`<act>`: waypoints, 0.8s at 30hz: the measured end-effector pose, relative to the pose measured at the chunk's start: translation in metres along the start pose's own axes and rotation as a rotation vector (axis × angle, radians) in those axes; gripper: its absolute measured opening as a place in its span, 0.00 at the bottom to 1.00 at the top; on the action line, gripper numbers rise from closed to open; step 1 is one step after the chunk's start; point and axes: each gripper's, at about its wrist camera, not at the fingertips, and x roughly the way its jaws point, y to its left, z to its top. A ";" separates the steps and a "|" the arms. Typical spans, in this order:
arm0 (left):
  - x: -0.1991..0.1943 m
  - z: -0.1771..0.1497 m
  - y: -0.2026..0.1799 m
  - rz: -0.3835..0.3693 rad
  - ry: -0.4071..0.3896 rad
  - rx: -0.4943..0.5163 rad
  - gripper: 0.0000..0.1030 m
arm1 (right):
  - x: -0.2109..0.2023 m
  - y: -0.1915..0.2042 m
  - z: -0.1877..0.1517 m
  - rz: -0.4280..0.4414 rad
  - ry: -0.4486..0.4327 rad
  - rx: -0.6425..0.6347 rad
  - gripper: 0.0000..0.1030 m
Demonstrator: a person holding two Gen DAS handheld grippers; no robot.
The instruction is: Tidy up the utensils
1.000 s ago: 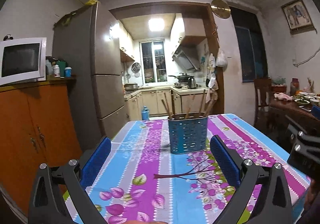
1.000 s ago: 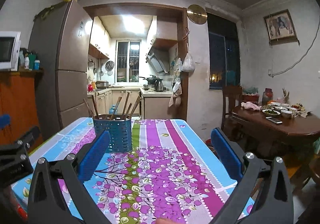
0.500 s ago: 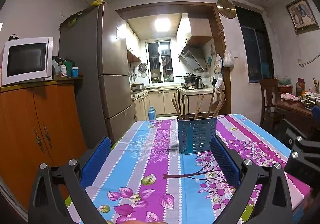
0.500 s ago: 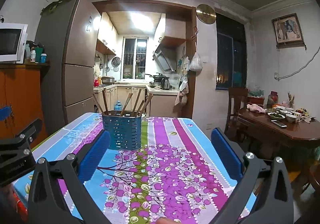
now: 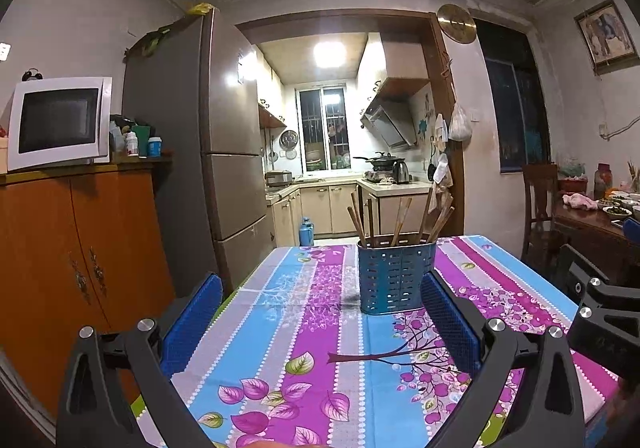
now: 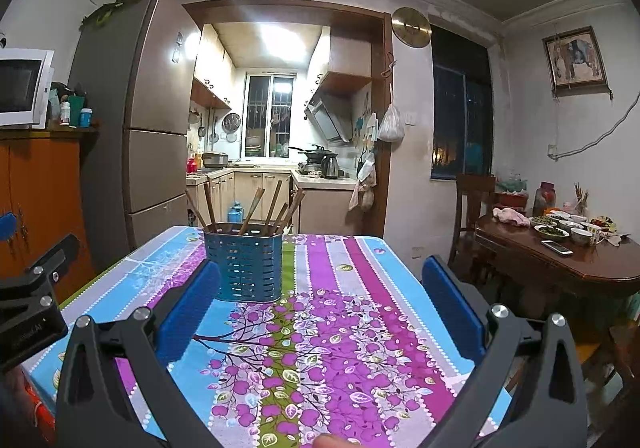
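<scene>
Left wrist view: I have lifted both grippers, left gripper (image 5: pixel 320 312) and right gripper (image 6: pixel 320 304) spread, empty. Utensil holder (image 5: pixel 395 276) sits at 12 o'clock on bench (image 5: pixel 288 332), utensils (image 5: pixel 398 221) inside; task looks complete.

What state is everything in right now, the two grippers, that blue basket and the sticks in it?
Left gripper: open, empty, above the tablecloth.
Right gripper: open, empty.
Blue basket: upright on the table, untouched.
Wooden utensils: standing in the basket, leaning outward.

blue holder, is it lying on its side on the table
No, the blue holder stands upright on the tablecloth with the chopsticks sticking up out of its top.
</scene>
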 end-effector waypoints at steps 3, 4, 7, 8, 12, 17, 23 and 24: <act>-0.001 0.000 0.000 0.001 -0.005 0.000 0.96 | 0.000 0.001 0.001 0.001 0.000 -0.007 0.95; -0.001 0.000 0.000 0.001 -0.005 -0.001 0.96 | 0.000 0.001 0.002 0.000 -0.002 -0.008 0.95; -0.004 0.002 0.001 0.001 -0.013 -0.007 0.96 | -0.002 0.002 0.004 0.002 -0.013 -0.010 0.95; -0.005 0.002 0.002 0.001 -0.017 -0.008 0.96 | -0.003 0.002 0.005 0.002 -0.018 -0.012 0.95; -0.009 0.005 0.003 0.004 -0.038 -0.012 0.96 | -0.007 0.002 0.010 0.002 -0.033 -0.017 0.95; -0.013 0.007 0.004 0.001 -0.053 -0.019 0.96 | -0.012 0.003 0.015 0.006 -0.053 -0.022 0.95; -0.013 0.008 0.006 -0.015 -0.049 -0.032 0.96 | -0.015 0.007 0.019 -0.001 -0.075 -0.044 0.95; -0.013 0.008 0.006 -0.022 -0.050 -0.037 0.96 | -0.015 0.008 0.019 0.001 -0.076 -0.043 0.95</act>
